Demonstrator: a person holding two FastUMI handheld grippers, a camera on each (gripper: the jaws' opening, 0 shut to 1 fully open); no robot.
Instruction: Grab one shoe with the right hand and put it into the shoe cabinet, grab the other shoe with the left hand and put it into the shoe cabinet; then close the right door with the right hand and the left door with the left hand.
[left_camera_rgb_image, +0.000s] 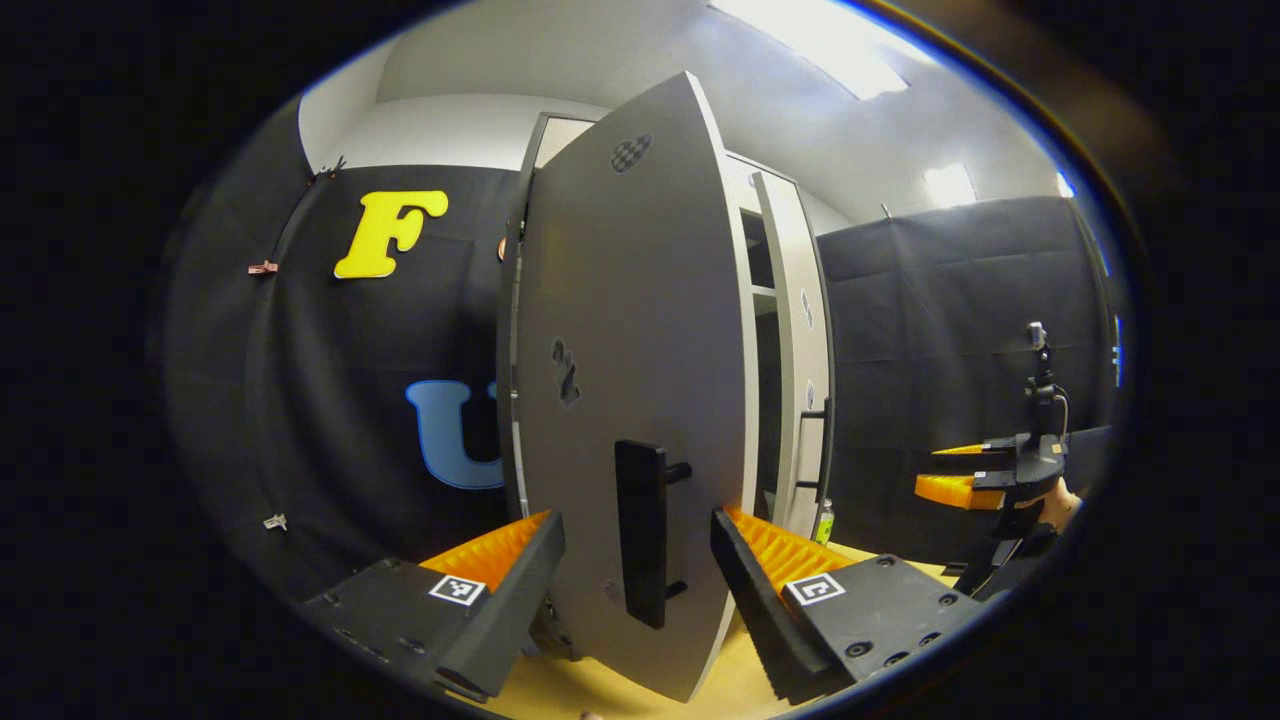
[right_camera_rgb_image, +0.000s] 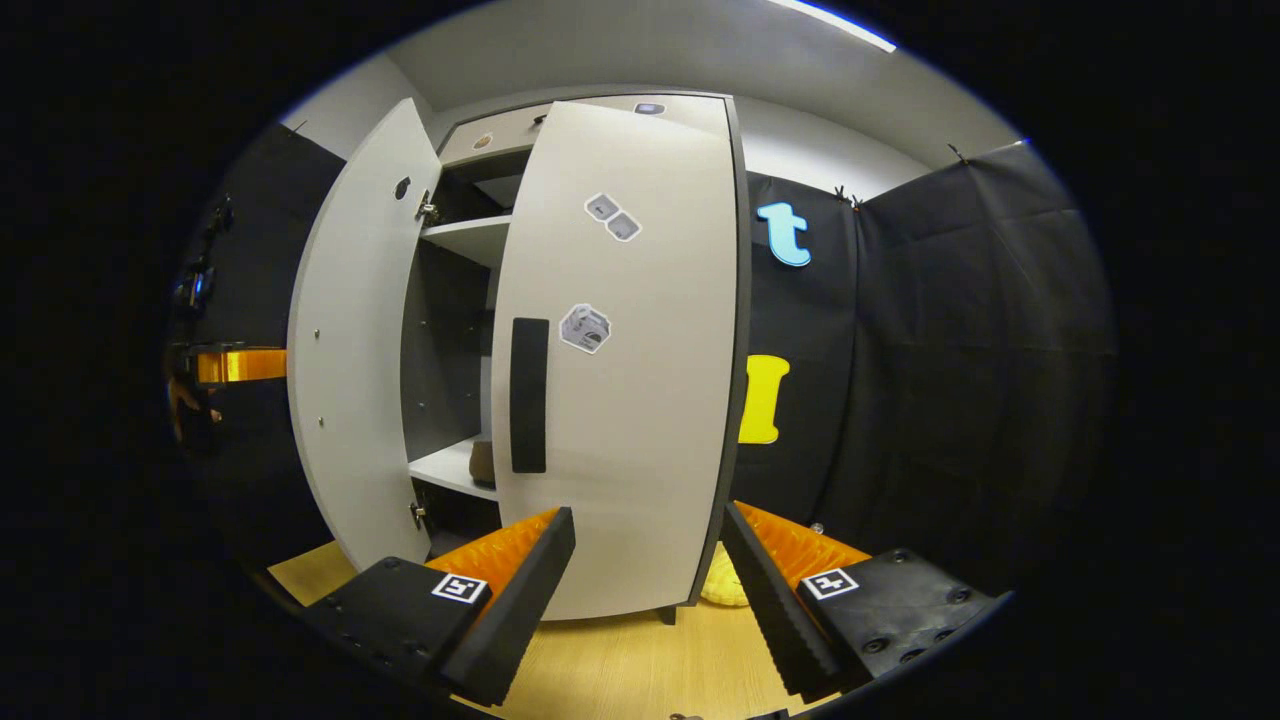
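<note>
The grey shoe cabinet's left door stands swung out right in front of my left gripper, which is open. The door's black handle lies between the fingers, touching neither. In the right gripper view the right door is almost closed, its black handle facing me, and my right gripper is open with nothing held, just short of the door's lower part. Through the gap, the brownish end of a shoe rests on the lower shelf. The left door stands wide open.
The other gripper and the hand holding it hang at the right of the left gripper view. A green bottle and a yellow object sit on the wooden floor beside the cabinet. Black cloth walls close in on both sides.
</note>
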